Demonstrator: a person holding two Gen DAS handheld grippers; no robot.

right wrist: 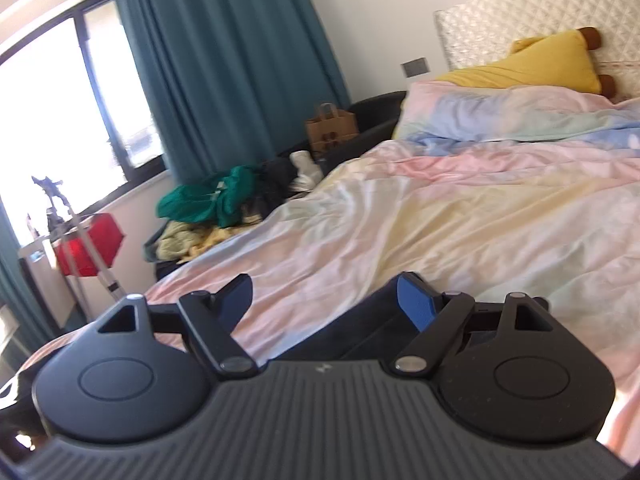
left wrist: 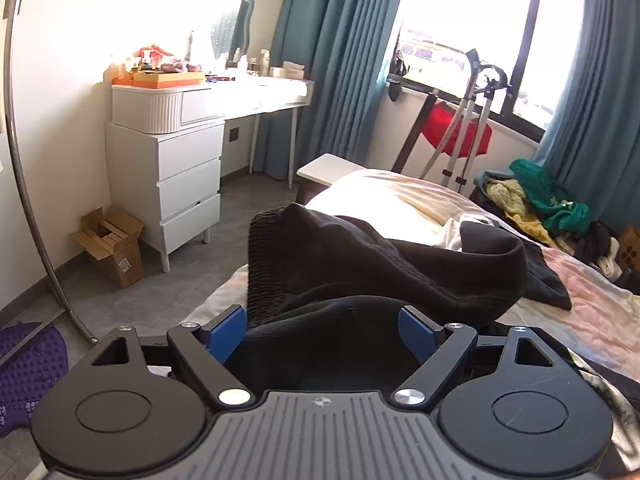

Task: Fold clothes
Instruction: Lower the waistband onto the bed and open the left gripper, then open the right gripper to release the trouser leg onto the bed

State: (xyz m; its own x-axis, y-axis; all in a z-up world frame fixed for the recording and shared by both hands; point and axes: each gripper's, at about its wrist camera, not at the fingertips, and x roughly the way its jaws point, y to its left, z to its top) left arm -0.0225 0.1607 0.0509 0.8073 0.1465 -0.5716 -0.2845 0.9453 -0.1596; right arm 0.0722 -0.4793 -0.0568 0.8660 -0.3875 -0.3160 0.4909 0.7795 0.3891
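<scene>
The black garment (left wrist: 360, 264) lies bunched on the bed (right wrist: 440, 220), near its foot end; the left gripper (left wrist: 322, 334) has fingers apart around a fold, the right gripper (right wrist: 324, 306) fingers apart above the quilt, dark cloth beside one; I would pinch one layer only, at an edge.

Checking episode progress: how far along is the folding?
Early. Nothing looks folded yet. The black garment lies bunched on the pastel duvet, some of it between the open left claw fingers. The right claw is open with dark fabric beneath. The clothes pile beside the bed remains.
</scene>
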